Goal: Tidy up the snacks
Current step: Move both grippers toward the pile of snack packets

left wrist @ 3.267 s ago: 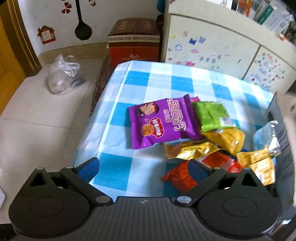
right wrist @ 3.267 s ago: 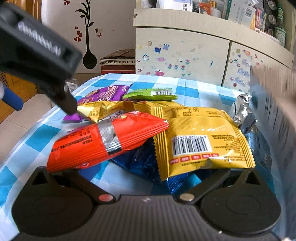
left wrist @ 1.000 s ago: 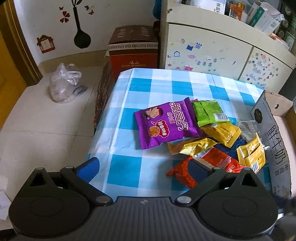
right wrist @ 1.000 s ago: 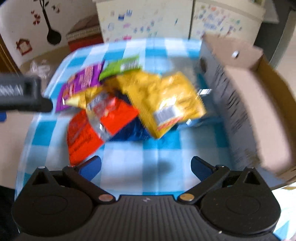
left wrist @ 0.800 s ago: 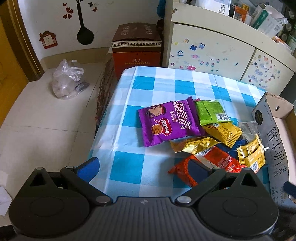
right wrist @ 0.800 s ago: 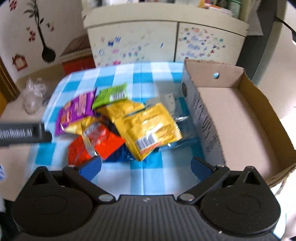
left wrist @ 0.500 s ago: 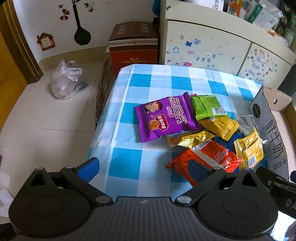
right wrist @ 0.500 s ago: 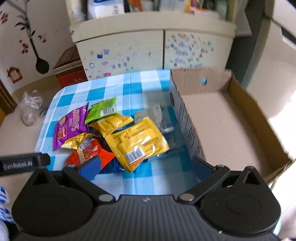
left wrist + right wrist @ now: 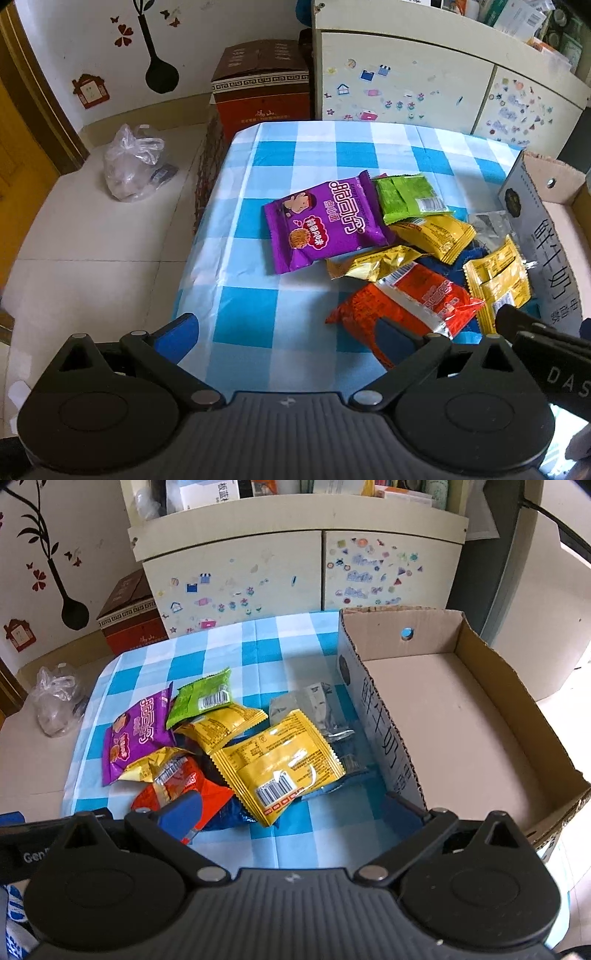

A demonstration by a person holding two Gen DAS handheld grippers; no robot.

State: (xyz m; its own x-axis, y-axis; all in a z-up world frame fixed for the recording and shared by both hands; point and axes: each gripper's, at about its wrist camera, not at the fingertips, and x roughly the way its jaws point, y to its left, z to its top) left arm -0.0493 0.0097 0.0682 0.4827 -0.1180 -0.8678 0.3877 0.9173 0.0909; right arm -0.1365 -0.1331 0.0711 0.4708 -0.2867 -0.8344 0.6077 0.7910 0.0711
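A heap of snack packets lies on the blue-checked tablecloth (image 9: 295, 158): a purple packet (image 9: 325, 227), a green one (image 9: 406, 197), a gold one (image 9: 369, 262), an orange-red one (image 9: 402, 299) and yellow ones (image 9: 495, 275). In the right wrist view the big yellow packet (image 9: 280, 766) tops the heap, beside a silver packet (image 9: 317, 709). An open cardboard box (image 9: 461, 716), nothing inside, stands right of the heap. My left gripper (image 9: 284, 338) is open above the table's near edge. My right gripper (image 9: 291, 810) is open, high over the near side, holding nothing.
A sticker-covered cabinet (image 9: 295, 579) with cluttered shelves stands behind the table. A brown and red carton (image 9: 262, 88) sits on the floor at the back left. A plastic bag (image 9: 133, 162) lies on the floor tiles left of the table.
My right gripper has lifted and pulled back from close over the packets, so the whole heap and the box now show. The left gripper has barely shifted.
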